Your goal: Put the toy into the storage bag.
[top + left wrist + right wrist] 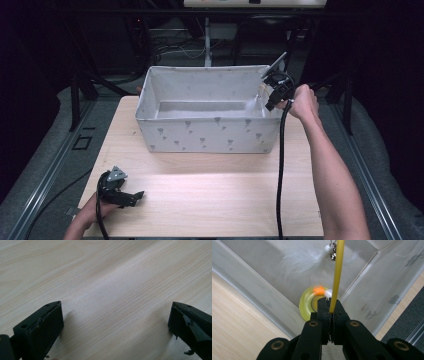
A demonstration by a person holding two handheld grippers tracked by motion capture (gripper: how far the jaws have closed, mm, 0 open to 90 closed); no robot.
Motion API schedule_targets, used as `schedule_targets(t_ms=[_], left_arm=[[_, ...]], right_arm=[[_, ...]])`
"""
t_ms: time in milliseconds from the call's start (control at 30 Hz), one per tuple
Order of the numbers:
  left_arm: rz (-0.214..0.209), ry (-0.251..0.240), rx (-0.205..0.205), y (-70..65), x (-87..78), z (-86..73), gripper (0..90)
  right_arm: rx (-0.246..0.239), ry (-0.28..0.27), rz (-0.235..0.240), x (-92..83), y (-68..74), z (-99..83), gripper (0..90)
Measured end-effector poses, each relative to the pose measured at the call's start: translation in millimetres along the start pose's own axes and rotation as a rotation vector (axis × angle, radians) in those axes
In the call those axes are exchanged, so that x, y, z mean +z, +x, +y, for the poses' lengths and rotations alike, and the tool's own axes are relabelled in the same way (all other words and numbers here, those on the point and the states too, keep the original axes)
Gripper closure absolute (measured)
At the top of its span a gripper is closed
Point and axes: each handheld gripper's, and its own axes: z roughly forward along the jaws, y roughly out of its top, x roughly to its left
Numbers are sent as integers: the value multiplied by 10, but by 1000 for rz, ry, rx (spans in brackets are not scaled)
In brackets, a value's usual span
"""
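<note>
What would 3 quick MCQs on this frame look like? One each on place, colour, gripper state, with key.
1. Where is the right gripper?
A. Over the right end of the fabric bin
B. Flat on the table's near left corner
C. Under the table

2. What colour is the thin rod held in the right gripper's jaws?
A. Blue
B. Yellow
C. Black

3. How do the left gripper's jaws stand?
A. Shut on a feather
B. Shut on nothing
C. Open, with bare table between them

Key: 1 A, the high view puts it at the bin's right rim. 2 B, the right gripper view shows a yellow rod rising from the shut jaws, above a yellow disc and white feathers in the bin. 3 C, the left gripper view shows the jaws wide apart over bare wood.
</note>
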Motion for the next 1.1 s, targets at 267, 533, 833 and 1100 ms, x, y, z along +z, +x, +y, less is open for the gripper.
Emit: schedule_targets(t_ms=[267,533,833,1100], left_arm=[[0,-1,-2,-4,1,0,0],[0,-1,-1,-4,1,0,0],[-1,-4,-1,-6,3,1,0],[-1,-4,-1,-8,4,1,0]], right_arm=[[2,30,12,92,-8,-15,880],[17,66,22,187,-34,-21,878],[25,43,25,131,-43,-20,854],[30,-8,20,-58,-11,-3,736]])
